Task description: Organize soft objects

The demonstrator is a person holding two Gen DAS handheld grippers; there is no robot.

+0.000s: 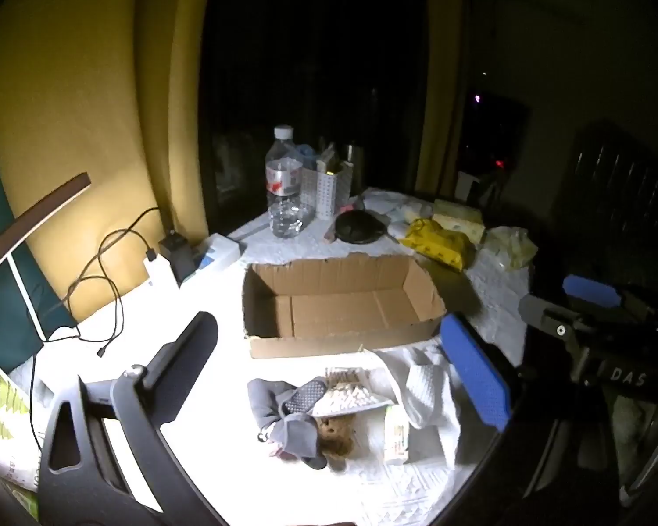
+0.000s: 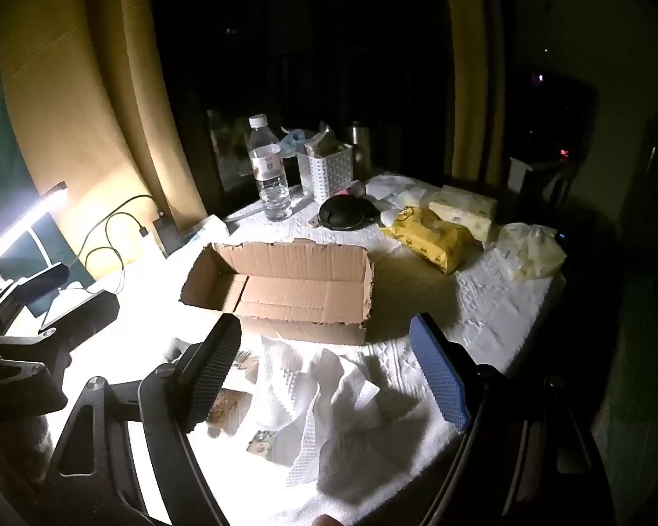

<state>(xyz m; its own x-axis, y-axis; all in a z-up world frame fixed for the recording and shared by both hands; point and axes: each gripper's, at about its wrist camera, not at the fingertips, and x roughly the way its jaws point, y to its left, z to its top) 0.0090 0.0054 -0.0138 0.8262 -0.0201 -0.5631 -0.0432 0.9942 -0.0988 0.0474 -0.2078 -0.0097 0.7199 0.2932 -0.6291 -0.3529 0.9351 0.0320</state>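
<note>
An open, empty cardboard box [image 1: 342, 302] sits mid-table; it also shows in the right wrist view [image 2: 285, 285]. In front of it lies a pile: a grey sock [image 1: 272, 399], a brown plush toy [image 1: 335, 436], a bag of cotton swabs [image 1: 346, 396] and a crumpled white towel [image 1: 425, 390]. My left gripper [image 1: 329, 377] is open and empty above the pile. My right gripper [image 2: 329, 372] is open and empty above the white towel [image 2: 329, 399]; the plush [image 2: 223, 403] peeks out beside its left finger. The right gripper also shows in the left wrist view [image 1: 592, 307].
Behind the box stand a water bottle [image 1: 284, 184], a white perforated basket [image 1: 331, 188], a black round object [image 1: 359, 226], a yellow wipes pack [image 1: 438, 241] and tissue packs [image 1: 458, 215]. A lit desk lamp [image 2: 26, 219], cables [image 1: 101, 271] and chargers are at left.
</note>
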